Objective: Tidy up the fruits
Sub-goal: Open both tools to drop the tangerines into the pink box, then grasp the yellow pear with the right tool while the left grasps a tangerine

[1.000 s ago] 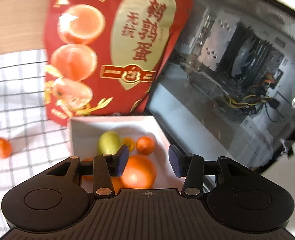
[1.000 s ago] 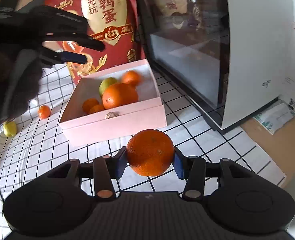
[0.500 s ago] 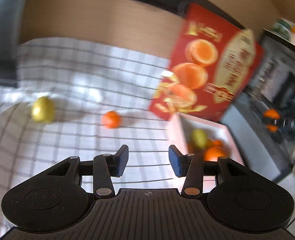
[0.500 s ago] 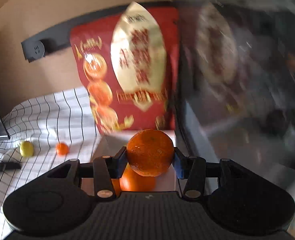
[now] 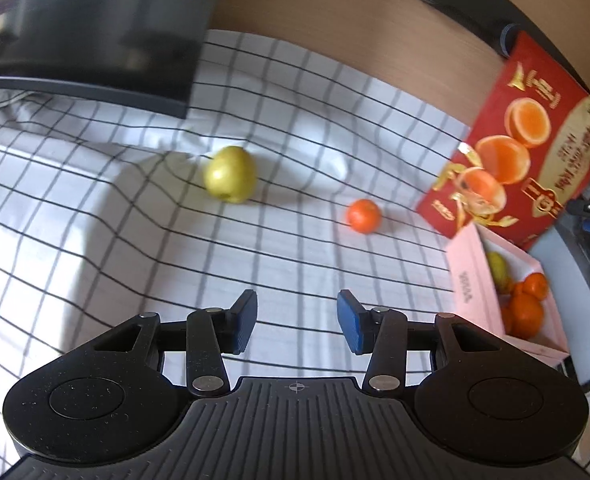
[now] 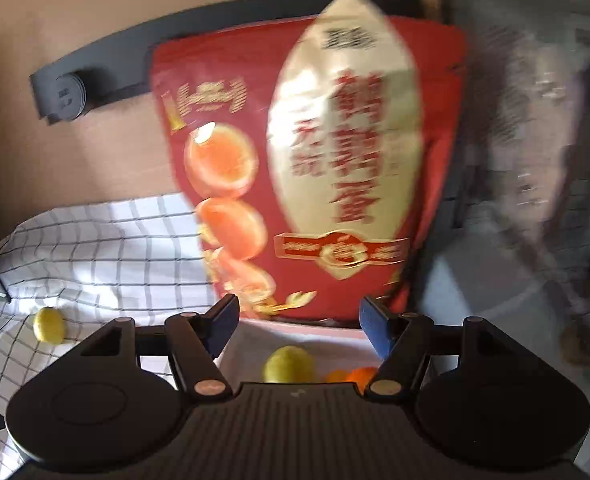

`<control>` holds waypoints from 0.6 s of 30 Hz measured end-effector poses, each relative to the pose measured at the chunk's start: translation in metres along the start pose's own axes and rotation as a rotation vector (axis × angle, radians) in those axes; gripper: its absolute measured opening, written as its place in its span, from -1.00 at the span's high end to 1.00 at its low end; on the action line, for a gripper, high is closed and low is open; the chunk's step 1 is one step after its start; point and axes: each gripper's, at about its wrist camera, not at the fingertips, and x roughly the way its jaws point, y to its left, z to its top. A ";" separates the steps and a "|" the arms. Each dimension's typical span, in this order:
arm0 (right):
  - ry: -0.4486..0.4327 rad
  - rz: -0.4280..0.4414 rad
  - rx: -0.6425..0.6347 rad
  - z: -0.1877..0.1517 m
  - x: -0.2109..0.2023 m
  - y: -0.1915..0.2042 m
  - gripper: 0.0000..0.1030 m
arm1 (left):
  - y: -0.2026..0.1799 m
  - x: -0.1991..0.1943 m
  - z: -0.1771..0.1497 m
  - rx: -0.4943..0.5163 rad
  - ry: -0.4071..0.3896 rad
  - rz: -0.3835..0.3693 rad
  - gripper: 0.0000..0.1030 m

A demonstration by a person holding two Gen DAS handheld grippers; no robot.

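In the left wrist view a yellow-green pear point(image 5: 231, 174) and a small orange mandarin point(image 5: 363, 216) lie on the checked cloth, both ahead of my open, empty left gripper point(image 5: 297, 322). The pink box point(image 5: 471, 280) at the right holds a green fruit and several oranges point(image 5: 527, 312). In the right wrist view my right gripper point(image 6: 299, 334) is open and empty just above the pink box point(image 6: 251, 344), where a green fruit point(image 6: 289, 364) and orange fruit point(image 6: 355, 374) show between the fingers. The pear point(image 6: 49, 325) lies far left.
A red snack bag point(image 6: 311, 160) stands upright behind the box; it also shows in the left wrist view point(image 5: 527, 148). A dark monitor point(image 5: 95, 28) stands at the back left. A computer case point(image 6: 535, 160) is at the right. A wooden wall with a socket strip point(image 6: 63, 94) lies behind.
My right gripper has opened and the large orange it held is gone from its fingers. My left gripper has swung left, away from the box, toward the loose pear and mandarin.
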 end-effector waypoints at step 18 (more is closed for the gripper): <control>0.193 0.239 -0.159 -0.038 0.146 0.251 -0.37 | 0.109 0.023 0.019 -0.069 0.005 0.048 0.05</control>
